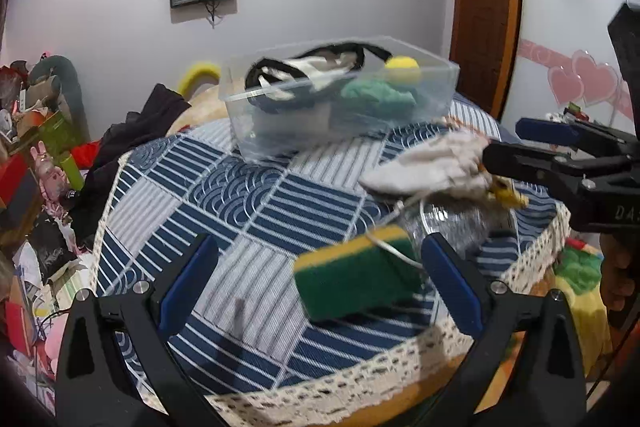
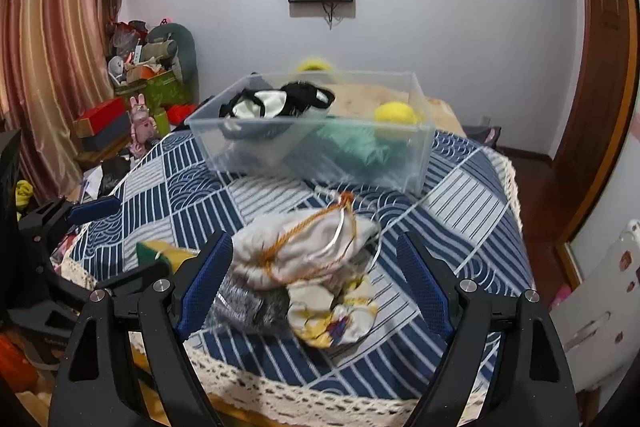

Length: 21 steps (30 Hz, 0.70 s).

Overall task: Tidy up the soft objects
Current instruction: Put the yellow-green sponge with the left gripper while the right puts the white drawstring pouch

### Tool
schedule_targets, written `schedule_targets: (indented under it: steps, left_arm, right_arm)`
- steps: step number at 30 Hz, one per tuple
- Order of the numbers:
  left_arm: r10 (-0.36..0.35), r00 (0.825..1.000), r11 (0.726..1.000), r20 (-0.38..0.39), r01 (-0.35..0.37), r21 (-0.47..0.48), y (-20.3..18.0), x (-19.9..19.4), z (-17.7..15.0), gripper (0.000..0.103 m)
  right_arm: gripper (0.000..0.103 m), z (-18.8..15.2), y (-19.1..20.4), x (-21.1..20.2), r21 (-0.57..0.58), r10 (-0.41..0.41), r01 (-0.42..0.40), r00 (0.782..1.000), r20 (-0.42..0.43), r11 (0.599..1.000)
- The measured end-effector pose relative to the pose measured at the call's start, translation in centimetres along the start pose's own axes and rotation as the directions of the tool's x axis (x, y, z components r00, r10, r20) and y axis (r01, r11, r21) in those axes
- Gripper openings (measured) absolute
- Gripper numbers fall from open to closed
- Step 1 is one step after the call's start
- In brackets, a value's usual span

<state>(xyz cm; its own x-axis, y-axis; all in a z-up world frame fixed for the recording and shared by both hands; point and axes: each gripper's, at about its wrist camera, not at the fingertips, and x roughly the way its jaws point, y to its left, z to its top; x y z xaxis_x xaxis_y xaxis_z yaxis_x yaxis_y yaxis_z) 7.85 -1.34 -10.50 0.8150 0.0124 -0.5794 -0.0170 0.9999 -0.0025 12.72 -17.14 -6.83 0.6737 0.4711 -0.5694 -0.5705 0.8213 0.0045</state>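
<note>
The left gripper (image 1: 320, 279) spreads wide around a yellow-and-green sponge (image 1: 356, 275) near the front edge of a blue patterned tablecloth (image 1: 224, 195), the sponge's long axis running left to right. The right gripper (image 2: 316, 279), marked with partly legible letters "DA", stands equally wide over a pile of drawstring pouches (image 2: 308, 259), corded necks pointing away. Farther back, a clear plastic bin (image 2: 312, 135) holds a green cloth (image 2: 352, 147), a yellow ball (image 2: 395, 117) and black-and-white fabric (image 2: 276, 103).
</note>
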Motion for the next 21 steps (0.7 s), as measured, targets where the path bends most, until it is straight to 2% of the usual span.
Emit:
schedule_targets:
  steps: [4,11,15,17,19,21]
  left_arm:
    - [-0.012,0.999,1.0,-0.041,0.012,-0.003,-0.3,0.7,-1.0,0.103]
    - [-0.086,0.992,0.995,-0.097,0.082,-0.048,0.0,2.0,-2.2,0.103]
    - [-0.107,0.989,0.992,-0.105,0.099,-0.077,0.1,2.6,-2.6,0.102]
    - [-0.118,0.988,0.99,-0.099,0.109,-0.091,0.3,2.6,-2.7,0.091]
    - [-0.143,0.986,0.986,-0.09,0.135,-0.096,0.3,2.4,-2.7,0.081]
    - [-0.169,0.981,0.983,-0.094,0.16,-0.093,0.2,2.3,-2.5,0.074]
  right_arm:
    - [0.082,-0.8,0.5,0.6,-0.001,0.001,-0.001,1.0,-0.023,1.0]
    - [0.082,-1.2,1.1,1.8,-0.002,0.002,-0.002,0.999,-0.05,1.0]
    - [0.081,-0.8,1.1,2.1,0.004,0.016,-0.016,0.999,-0.048,1.0]
    - [0.081,-0.7,1.4,2.2,-0.005,0.02,-0.02,0.999,-0.043,1.0]
    - [0.076,-0.4,1.8,2.3,-0.012,0.026,-0.026,0.999,-0.038,1.0]
    - [0.075,-0.3,2.0,2.5,-0.018,0.029,-0.029,0.999,-0.04,0.999]
